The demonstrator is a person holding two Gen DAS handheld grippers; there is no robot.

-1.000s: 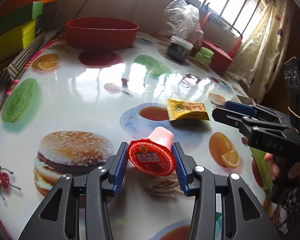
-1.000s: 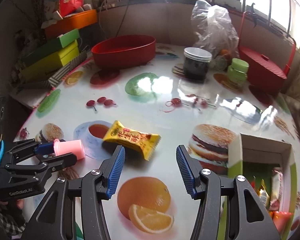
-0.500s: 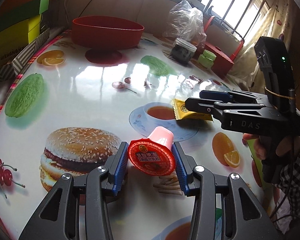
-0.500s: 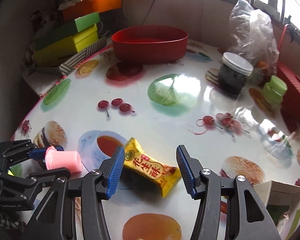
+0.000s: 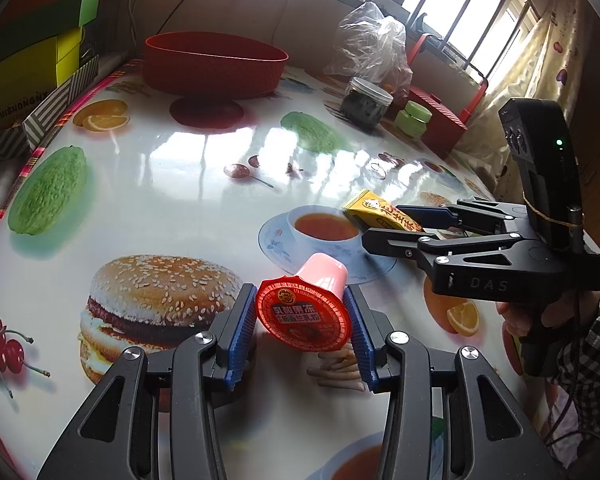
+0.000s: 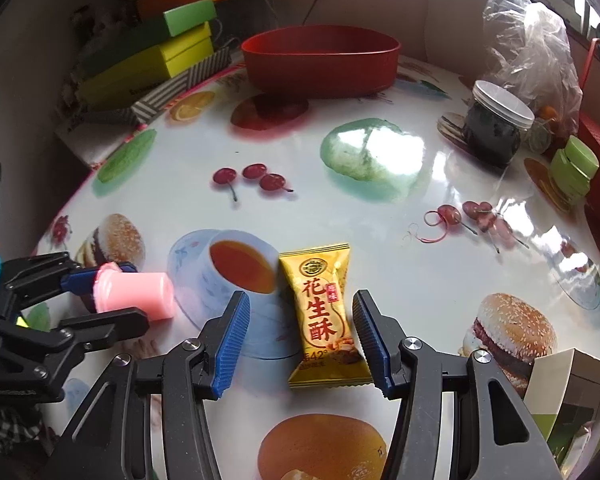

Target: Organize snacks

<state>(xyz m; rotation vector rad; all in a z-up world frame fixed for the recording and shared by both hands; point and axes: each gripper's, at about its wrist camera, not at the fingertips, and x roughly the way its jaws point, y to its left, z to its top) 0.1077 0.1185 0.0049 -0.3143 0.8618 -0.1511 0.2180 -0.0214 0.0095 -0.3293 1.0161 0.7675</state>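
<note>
The left gripper (image 5: 302, 330) is clamping a small pink plastic jelly cup with a red foil lid (image 5: 303, 312), its two blue ribbed pads pressing against the sides of the cup near the lid rim. The cup is lying on its side in the grip, lid facing the left wrist camera and pink base pointing away over the table. In the right wrist view the same cup (image 6: 134, 298) is showing at the left edge, held between the black fingers of the left gripper (image 6: 100, 296), clear of the glossy food-printed tabletop (image 6: 380, 240).

The right gripper (image 6: 300, 344) is standing with its jaws apart, one blue pad on each side of a yellow rectangular snack packet with red Chinese lettering (image 6: 326, 316). The packet is lying flat on the tabletop, lengthwise along the fingers, just beside a printed teacup. Gaps are showing between the packet and both pads (the right-hand gap is the narrower one). In the left wrist view the right gripper (image 5: 400, 228) is reaching in from the right side, with the packet (image 5: 382, 216) partly hidden behind its fingers.

At the far side of the table a red oval plastic tub (image 6: 320, 60) is sitting, well apart from both grippers. A clear jar with a white lid and dark contents (image 6: 496, 128) is standing at the right, near a crumpled clear plastic bag (image 6: 536, 36). An open cardboard box (image 6: 576, 388) is showing at the lower right edge of the right wrist view.
</note>
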